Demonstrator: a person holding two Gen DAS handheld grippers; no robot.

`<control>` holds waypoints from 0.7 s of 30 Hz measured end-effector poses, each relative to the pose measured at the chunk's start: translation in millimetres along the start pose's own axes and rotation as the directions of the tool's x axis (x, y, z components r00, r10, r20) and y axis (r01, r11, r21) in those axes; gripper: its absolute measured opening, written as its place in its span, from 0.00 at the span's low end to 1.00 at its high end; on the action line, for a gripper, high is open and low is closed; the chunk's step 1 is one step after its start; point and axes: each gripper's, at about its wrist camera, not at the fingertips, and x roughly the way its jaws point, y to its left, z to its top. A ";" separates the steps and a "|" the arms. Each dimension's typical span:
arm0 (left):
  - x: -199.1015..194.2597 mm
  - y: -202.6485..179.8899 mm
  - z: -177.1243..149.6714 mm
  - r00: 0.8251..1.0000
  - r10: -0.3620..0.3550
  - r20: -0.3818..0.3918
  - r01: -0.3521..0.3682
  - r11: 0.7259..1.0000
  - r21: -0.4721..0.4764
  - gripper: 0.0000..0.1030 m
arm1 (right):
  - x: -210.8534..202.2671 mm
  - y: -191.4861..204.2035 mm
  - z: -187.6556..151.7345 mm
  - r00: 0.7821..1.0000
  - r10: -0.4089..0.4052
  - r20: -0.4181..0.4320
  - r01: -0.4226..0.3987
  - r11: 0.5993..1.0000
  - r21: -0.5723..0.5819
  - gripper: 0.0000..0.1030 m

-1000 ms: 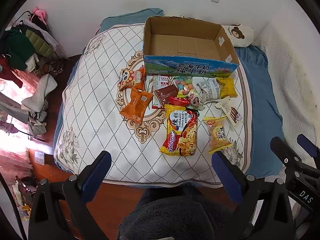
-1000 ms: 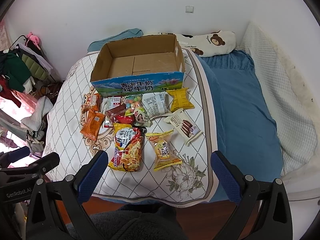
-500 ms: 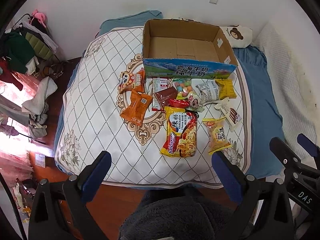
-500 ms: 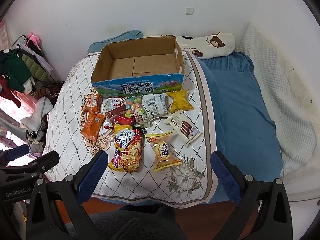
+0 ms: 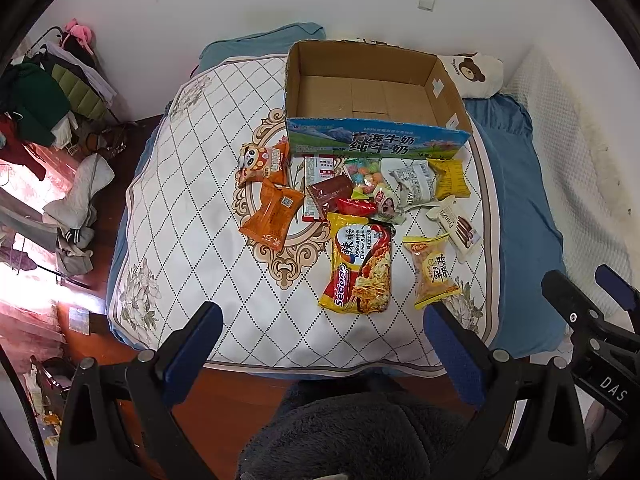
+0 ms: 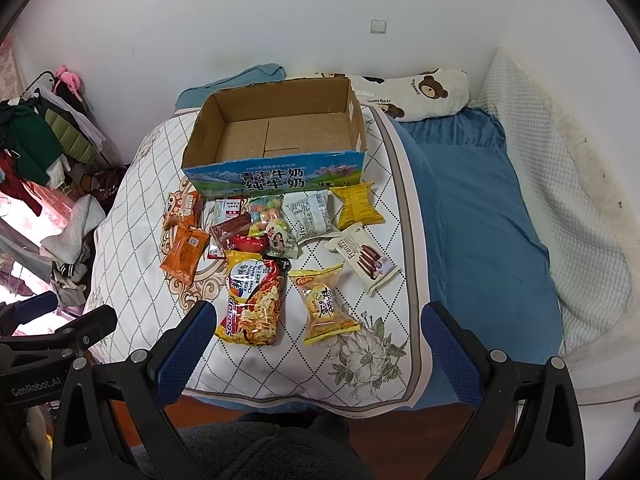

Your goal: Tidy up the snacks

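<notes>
Both claws, left claw [image 5: 320,344] and right claw [image 6: 316,340], gape empty; we note crinkled foil snack packets [image 6: 256,300] before a corrugated cardboard box [image 6: 276,132] mid quilted bed [image 6: 132,216].

Ahead of the jaws stands a bed [image 6: 472,216] in blue sheets under a white quilted cover [image 5: 188,216] with a diamond pattern. Beyond it rises a plain white wall [image 6: 240,20] with a switch plate [image 6: 378,25]. Left, clothes [image 5: 44,96] pile over red-brown wooden floor [image 5: 224,396], brightly lit. A bear-print pillow [image 6: 420,88] lies far right.
</notes>
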 end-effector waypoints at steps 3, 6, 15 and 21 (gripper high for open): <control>-0.1 -0.2 -0.4 1.000 -0.001 -0.001 0.001 1.000 0.000 1.00 | -1.0 -1.3 0.2 1.000 0.001 0.000 -0.001 1.000 -0.003 1.00; -3.2 -1.5 -1.8 1.000 -0.004 0.003 0.004 1.000 -0.002 1.00 | -1.1 -1.6 -0.3 1.000 0.001 0.000 -0.001 1.000 -0.003 1.00; -6.8 -1.9 -4.1 1.000 -0.006 0.008 0.006 1.000 -0.003 1.00 | -7.3 -5.6 -2.5 1.000 0.005 0.005 -0.005 1.000 -0.010 1.00; -9.9 -5.0 -3.8 1.000 -0.005 0.010 0.005 1.000 -0.003 1.00 | -8.9 -7.0 -3.2 1.000 0.008 0.006 -0.008 1.000 -0.008 1.00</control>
